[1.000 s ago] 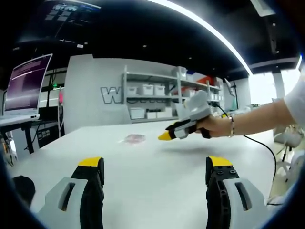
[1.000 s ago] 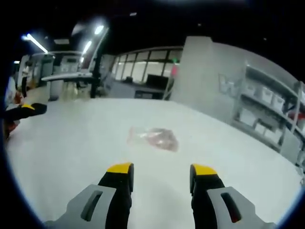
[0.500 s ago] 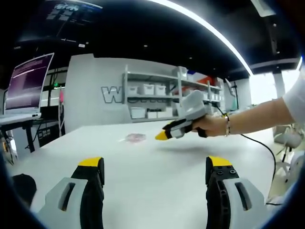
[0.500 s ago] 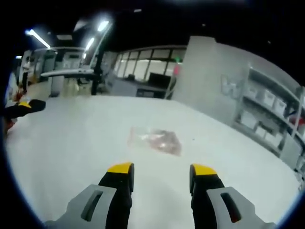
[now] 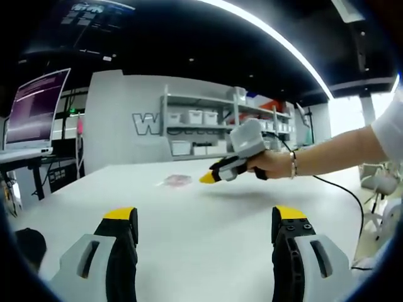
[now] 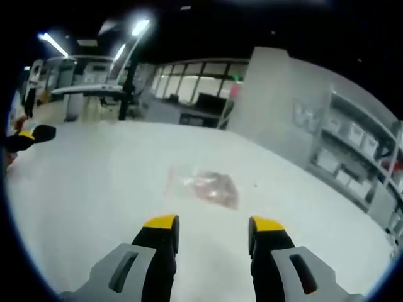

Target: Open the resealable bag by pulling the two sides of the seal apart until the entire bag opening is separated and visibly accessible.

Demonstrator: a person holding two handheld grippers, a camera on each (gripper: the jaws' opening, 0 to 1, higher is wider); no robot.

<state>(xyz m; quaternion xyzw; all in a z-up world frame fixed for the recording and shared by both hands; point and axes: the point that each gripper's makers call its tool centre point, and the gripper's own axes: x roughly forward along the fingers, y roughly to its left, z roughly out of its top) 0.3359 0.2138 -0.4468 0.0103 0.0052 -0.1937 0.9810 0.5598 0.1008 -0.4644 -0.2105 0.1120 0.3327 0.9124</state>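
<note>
Large letter "W" on grey wall [image 5: 119, 119] behind shelves [image 5: 201, 129]; remaining letters hidden.

Your bag [image 6: 203, 187] lies flat on the table [image 6: 88, 182], straight ahead of your right gripper [image 6: 206, 224] and a little beyond its jaws. Your left gripper [image 5: 206, 219] sits well back from the bag [image 5: 177, 181], with the right gripper [image 5: 211, 177] hovering just right of it. Shelves [image 5: 201, 129] stand behind the table, a monitor [image 5: 34, 112] off to the left.

Left gripper view looks low across the table [image 5: 189, 214]; right gripper view nears the shared bag [image 6: 204, 185].
</note>
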